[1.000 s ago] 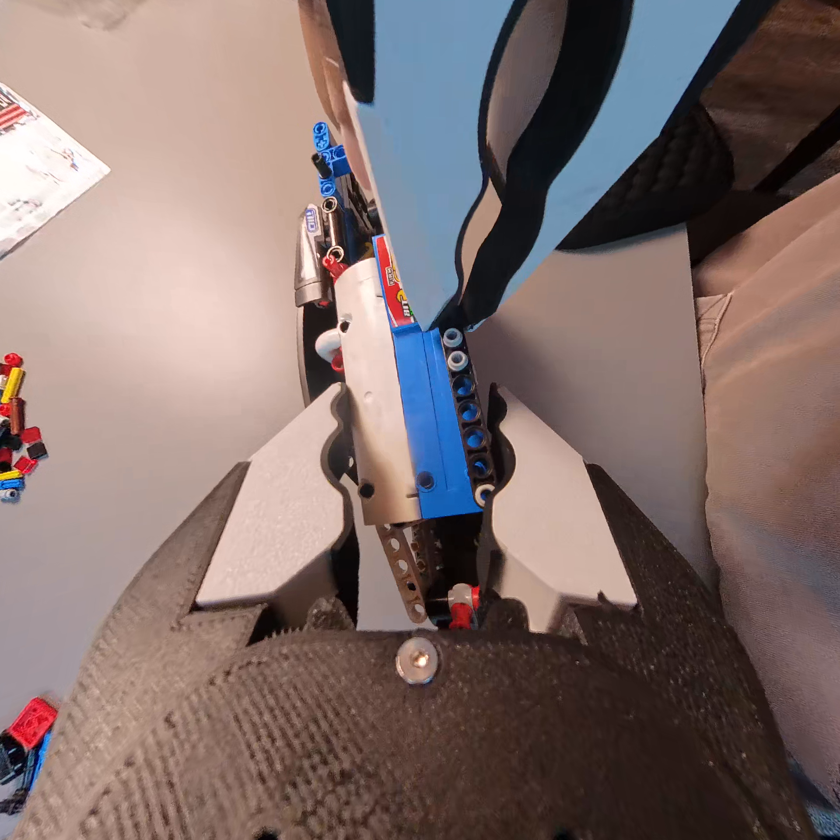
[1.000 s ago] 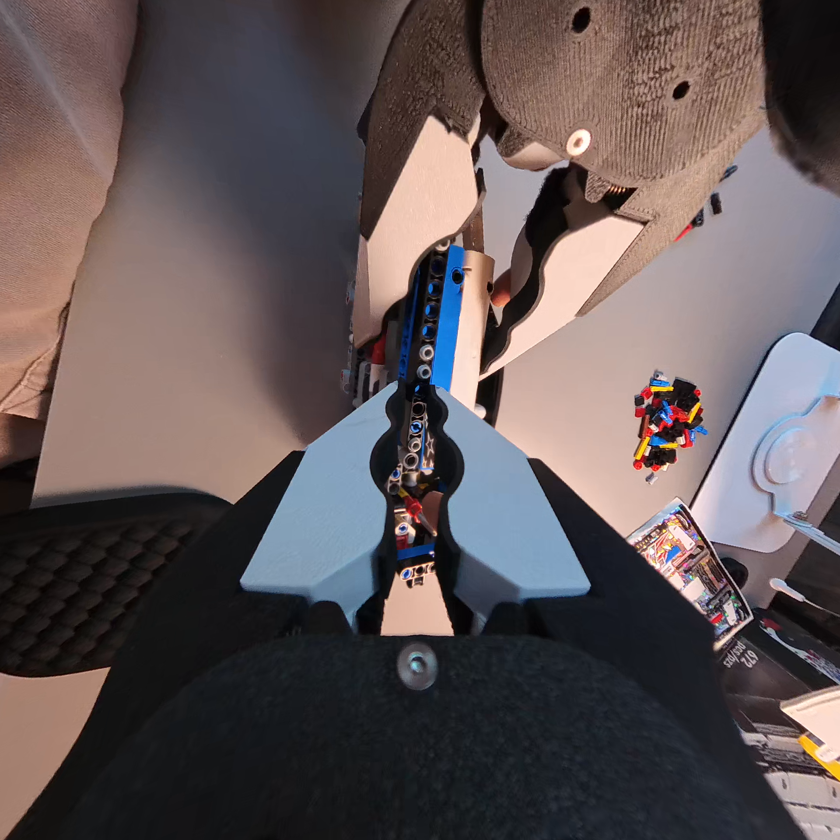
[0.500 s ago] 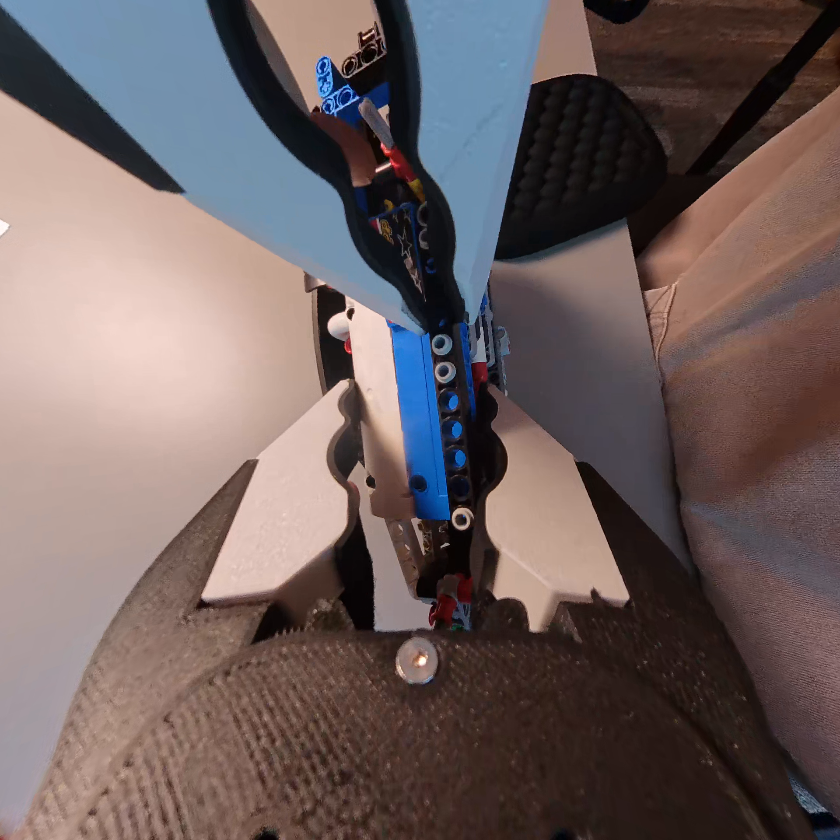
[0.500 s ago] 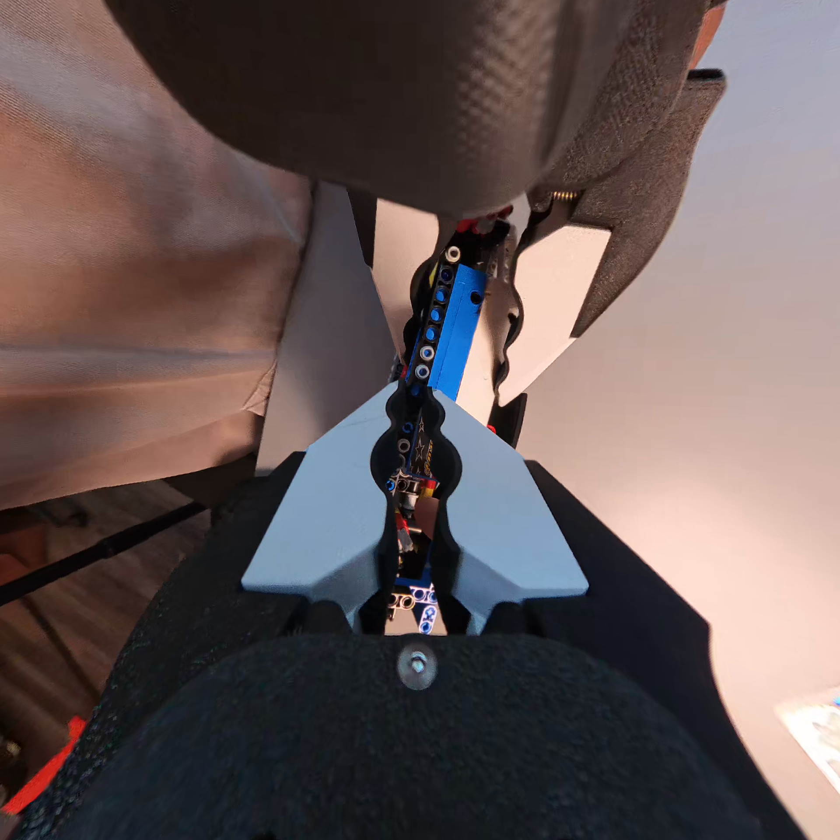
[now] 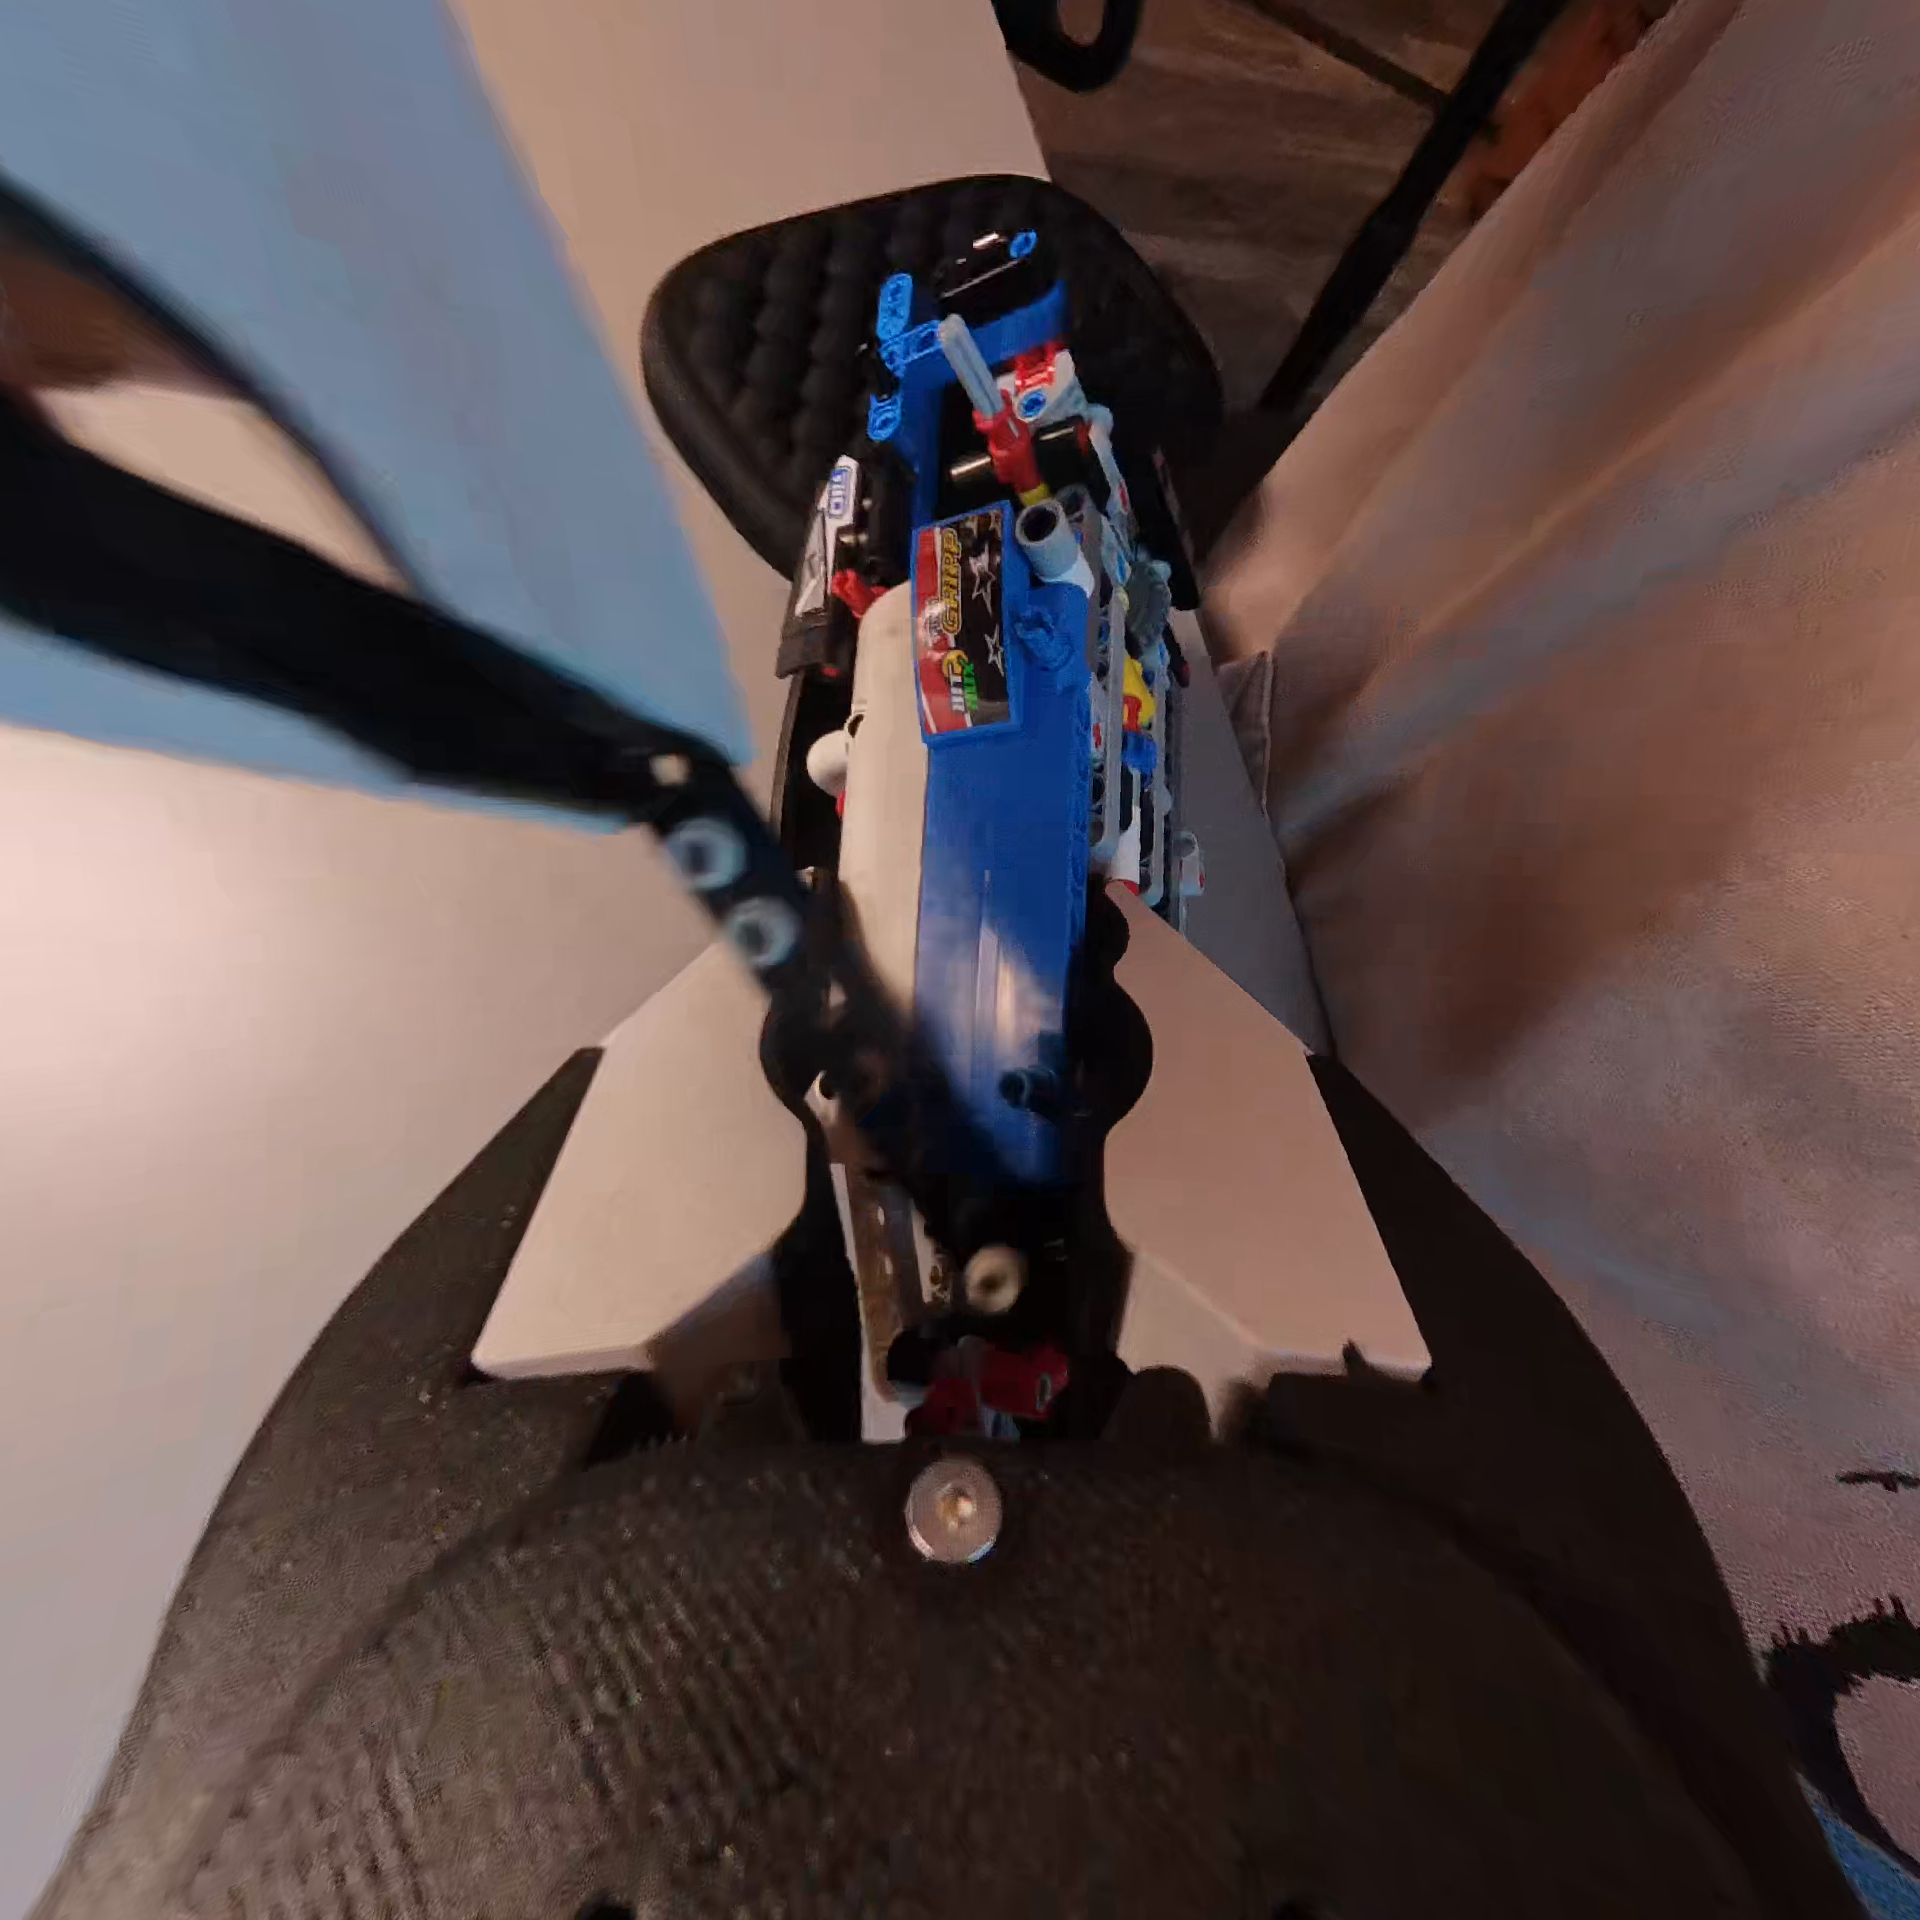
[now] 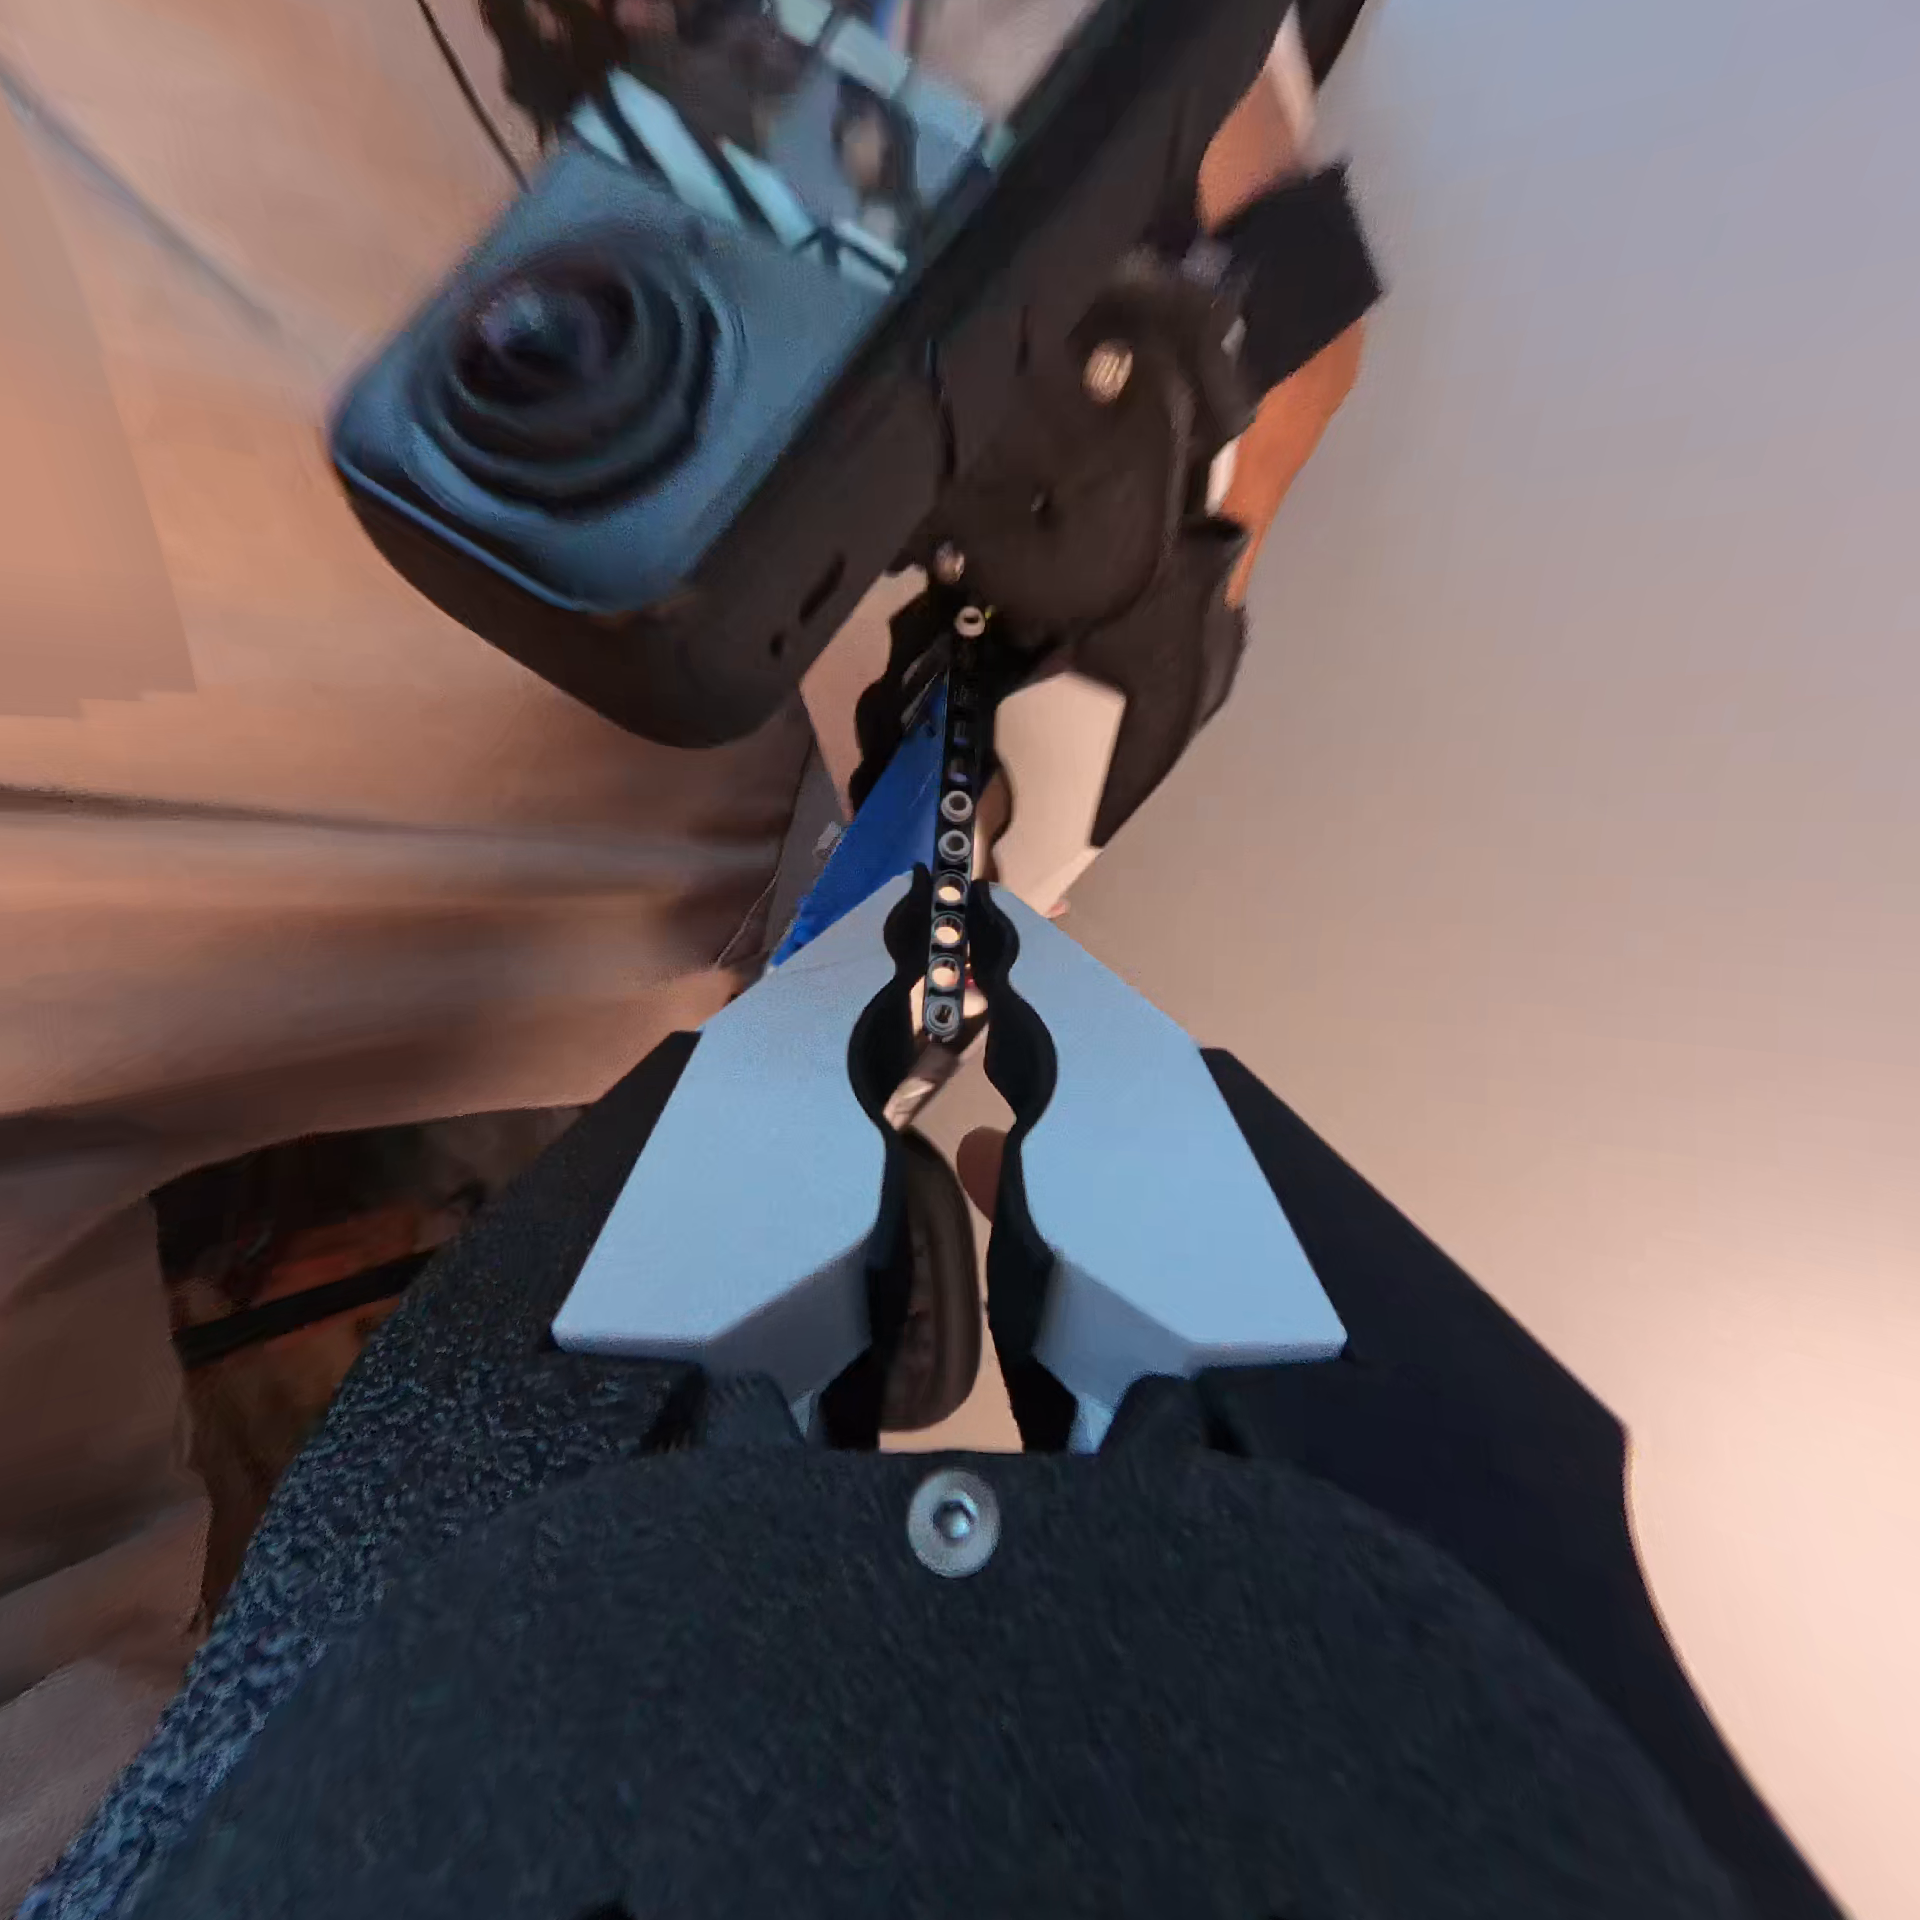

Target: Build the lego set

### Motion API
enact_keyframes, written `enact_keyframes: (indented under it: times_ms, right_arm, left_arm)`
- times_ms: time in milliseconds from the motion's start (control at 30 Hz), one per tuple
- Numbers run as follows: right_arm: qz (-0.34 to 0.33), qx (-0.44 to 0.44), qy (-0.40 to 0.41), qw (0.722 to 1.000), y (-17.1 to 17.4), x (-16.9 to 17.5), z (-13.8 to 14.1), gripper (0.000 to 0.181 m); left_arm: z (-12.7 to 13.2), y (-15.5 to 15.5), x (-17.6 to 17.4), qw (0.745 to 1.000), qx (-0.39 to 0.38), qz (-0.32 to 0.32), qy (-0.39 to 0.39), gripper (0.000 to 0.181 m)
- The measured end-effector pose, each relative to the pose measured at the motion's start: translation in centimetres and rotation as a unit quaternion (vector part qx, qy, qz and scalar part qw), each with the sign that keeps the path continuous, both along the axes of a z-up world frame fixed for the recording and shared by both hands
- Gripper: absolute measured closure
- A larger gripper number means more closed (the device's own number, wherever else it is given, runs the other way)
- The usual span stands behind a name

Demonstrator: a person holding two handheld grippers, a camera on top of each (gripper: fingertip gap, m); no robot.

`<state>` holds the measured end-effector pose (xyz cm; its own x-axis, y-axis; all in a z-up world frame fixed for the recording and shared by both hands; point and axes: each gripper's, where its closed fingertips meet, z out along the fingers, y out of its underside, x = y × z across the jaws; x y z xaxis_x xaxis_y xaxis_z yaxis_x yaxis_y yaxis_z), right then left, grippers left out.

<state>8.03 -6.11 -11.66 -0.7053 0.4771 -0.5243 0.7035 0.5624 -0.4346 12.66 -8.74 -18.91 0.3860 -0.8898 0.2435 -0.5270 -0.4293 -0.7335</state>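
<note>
My left tool [image 5: 951,1049] is clamped on the model [image 5: 997,831], a long blue and grey vehicle body, with its near end pinched between the pale fingers [image 5: 1236,1174] and its far end pointing away over a black chair seat [image 5: 790,312] past the tabletop [image 5: 208,1039] edge. My right tool [image 6: 951,997] is clamped on the end of the black beam [image 6: 951,914], a thin strip with a row of holes.

What has changed is the beam. A second ago it lay flat along the right edge of the blue panel [image 5: 987,935], and my right tool gripped the model's far end from above. Half a second ago that grip was the same. Now, in the left wrist view, the right tool has swung out to the left and the beam [image 5: 727,883] runs with it, angled off the body, with only its near end down by the left tool's fingers. The far end of the model is uncovered, and its sticker panel [image 5: 961,623] and red and grey pins are in plain sight.

I judge that the beam has come away from the panel along most of its length, either pried loose or pivoting on a last pin; blur hides whether that end is joined. In the right wrist view the beam runs from my tool tips toward the left tool, whose camera [image 6: 582,395] looms close. If removal was the aim, it is nearly done; if not, the beam must be reseated.
</note>
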Motion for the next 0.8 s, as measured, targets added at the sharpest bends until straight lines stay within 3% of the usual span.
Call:
enact_keyframes:
  times_ms: [67, 333, 500, 800]
  right_arm:
    - [-0.005, 0.008, -0.014, 1.000, 0.4, 0.5, -1.2, 0.177]
    - [-0.070, 0.008, 0.072, 0.995, 1.4, -1.0, -0.6, 0.177]
    - [-0.136, 0.043, 0.141, 0.980, 2.1, -2.2, -0.1, 0.177]
    - [-0.195, 0.090, 0.234, 0.948, 3.5, -2.1, 0.4, 0.178]
  left_arm:
    - [0.0, 1.0, -0.8, 1.000, 0.001, 0.023, -0.003, 0.134]
    - [0.2, 1.9, -2.6, 0.998, 0.010, 0.056, -0.014, 0.133]
    - [0.4, 3.5, -4.9, 0.994, 0.047, 0.098, 0.004, 0.133]
    - [1.2, 5.3, -7.7, 0.979, 0.130, 0.148, 0.062, 0.134]
